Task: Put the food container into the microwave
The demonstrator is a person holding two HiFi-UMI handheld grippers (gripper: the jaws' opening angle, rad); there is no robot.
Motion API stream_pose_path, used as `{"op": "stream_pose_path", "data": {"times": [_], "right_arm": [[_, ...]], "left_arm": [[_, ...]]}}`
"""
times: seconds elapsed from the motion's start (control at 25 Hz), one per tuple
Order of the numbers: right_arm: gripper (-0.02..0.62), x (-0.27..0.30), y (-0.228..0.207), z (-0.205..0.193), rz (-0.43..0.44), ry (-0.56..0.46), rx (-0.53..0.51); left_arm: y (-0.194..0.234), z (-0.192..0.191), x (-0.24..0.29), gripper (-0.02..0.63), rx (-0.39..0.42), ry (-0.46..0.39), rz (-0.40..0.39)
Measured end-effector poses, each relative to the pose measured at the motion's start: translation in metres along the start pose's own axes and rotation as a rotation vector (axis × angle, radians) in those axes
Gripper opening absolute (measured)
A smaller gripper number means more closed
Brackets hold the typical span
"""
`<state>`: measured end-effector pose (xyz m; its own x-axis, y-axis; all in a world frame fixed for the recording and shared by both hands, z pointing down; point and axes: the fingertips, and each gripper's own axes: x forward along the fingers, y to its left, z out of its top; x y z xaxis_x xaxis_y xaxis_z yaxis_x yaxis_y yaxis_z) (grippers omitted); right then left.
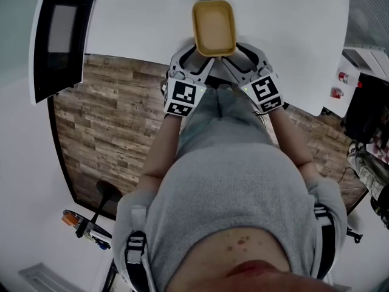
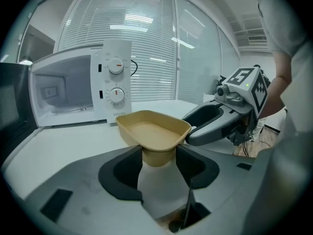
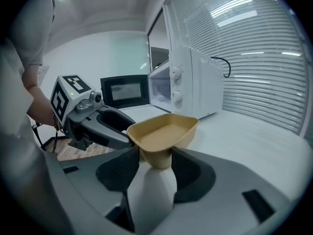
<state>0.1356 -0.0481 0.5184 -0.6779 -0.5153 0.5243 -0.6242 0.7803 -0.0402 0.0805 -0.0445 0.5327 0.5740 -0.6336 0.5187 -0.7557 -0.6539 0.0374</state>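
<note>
White tabletop (image 1: pixel 285 29) is spread ahead; at twelve o'clock the food container (image 1: pixel 214 27) is clamped at its near end by left gripper (image 1: pixel 202 66) and right gripper (image 1: pixel 234 63), perhaps lifted, kept level for the microwave (image 1: pixel 61 41) at ten o'clock.

Holding tan food container (image 2: pixel 154 129) by near end in left tongs (image 2: pixel 158 154); noted open microwave (image 2: pixel 73 88) far left on white table (image 2: pixel 63 137).

Microwave door (image 2: pixel 14 102) cut at edge, dial (image 2: pixel 116 95) print too small, food container (image 2: pixel 154 131) underside hidden by fingers (image 2: pixel 120 173)
</note>
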Motion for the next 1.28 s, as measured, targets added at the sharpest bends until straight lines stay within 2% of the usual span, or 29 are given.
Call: {"op": "stream_pose_path", "data": {"times": [0.24, 0.56, 1.08, 1.28], "right_arm": [[0.241, -0.003, 0.000, 0.004, -0.008, -0.001, -0.058], [0.236, -0.012, 0.008, 0.010, 0.006, -0.031, -0.073], [0.235, -0.017, 0.027, 0.034, 0.061, -0.082, -0.120], [0.235, -0.021, 0.036, 0.050, 0.084, -0.112, -0.154]], "left_arm": [[-0.002, 0.013, -0.008, 0.215, 0.012, -0.042, 0.023], [-0.007, 0.016, -0.018, 0.213, 0.031, -0.056, 0.028], [-0.004, 0.023, -0.048, 0.213, 0.039, -0.080, 0.111], [0.000, 0.037, -0.066, 0.213, 0.049, -0.112, 0.148]]}}
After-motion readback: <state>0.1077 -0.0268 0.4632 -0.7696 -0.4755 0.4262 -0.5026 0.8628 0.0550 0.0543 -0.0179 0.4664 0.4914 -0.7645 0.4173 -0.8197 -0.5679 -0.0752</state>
